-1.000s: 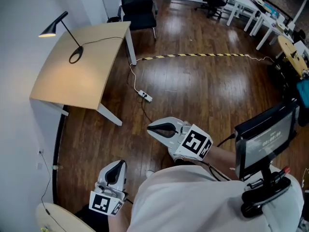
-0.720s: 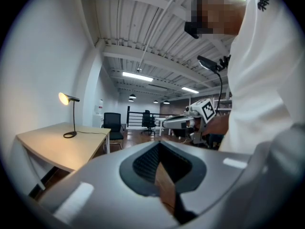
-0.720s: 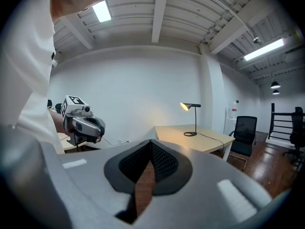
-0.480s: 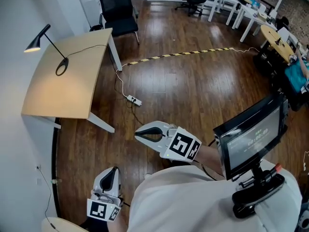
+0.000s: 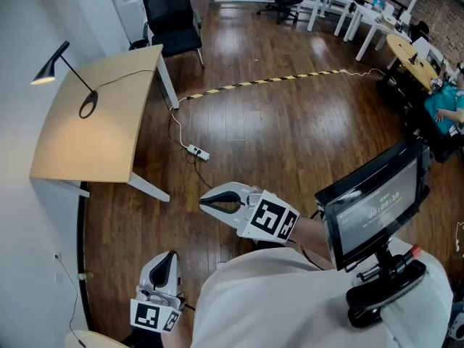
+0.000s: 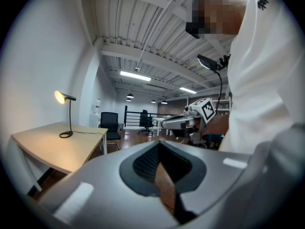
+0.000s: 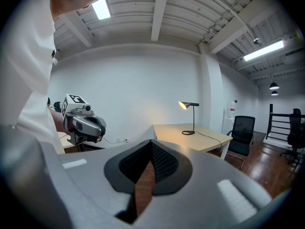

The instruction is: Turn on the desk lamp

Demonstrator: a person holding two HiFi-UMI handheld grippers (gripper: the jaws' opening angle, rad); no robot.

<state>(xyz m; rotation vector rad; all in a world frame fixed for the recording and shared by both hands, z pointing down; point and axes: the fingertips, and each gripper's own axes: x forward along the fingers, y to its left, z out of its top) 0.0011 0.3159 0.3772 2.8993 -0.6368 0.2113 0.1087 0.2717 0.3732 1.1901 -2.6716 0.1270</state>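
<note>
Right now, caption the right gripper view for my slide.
Shut, empty right gripper faces the lit desk lamp on its desk; left gripper at left.

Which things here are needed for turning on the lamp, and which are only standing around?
Job: black thin-stemmed desk lamp, light wooden desk under it, white floor power strip.
Just around: black office chair, yellow-black striped floor tape.

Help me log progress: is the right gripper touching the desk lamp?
Apart. The head view shows the right gripper over wooden floor, clearly short of the desk lamp on the desk.
</note>
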